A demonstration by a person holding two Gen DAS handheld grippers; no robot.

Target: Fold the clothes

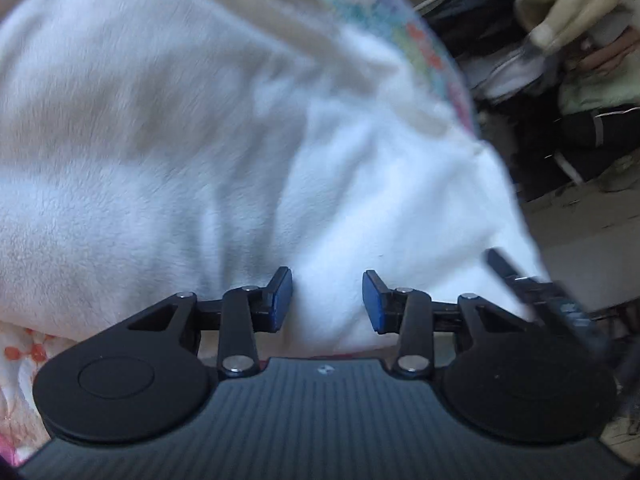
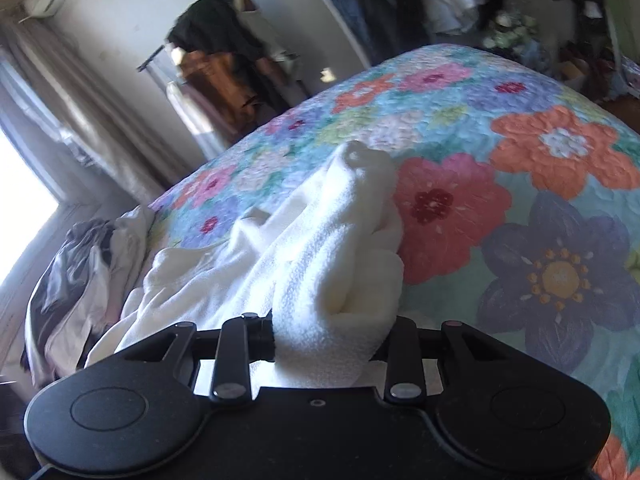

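Note:
A white fleecy garment [image 1: 208, 152] fills most of the left wrist view, lying on the flowered bedspread [image 1: 424, 52]. My left gripper [image 1: 327, 300] is open, its blue pads [image 1: 280, 300] apart just above the garment's near edge, with cloth showing between them. In the right wrist view the same white garment [image 2: 320, 248] lies bunched on the flowered bedspread [image 2: 520, 184]. My right gripper [image 2: 330, 340] is shut on a thick fold of it, which hides the fingertips.
A pile of grey and white clothes [image 2: 80, 264] lies at the bed's left edge. Curtains and a bright window [image 2: 24, 168] stand at the left. Dark clutter and clothes [image 1: 580, 80] lie off the bed's right side.

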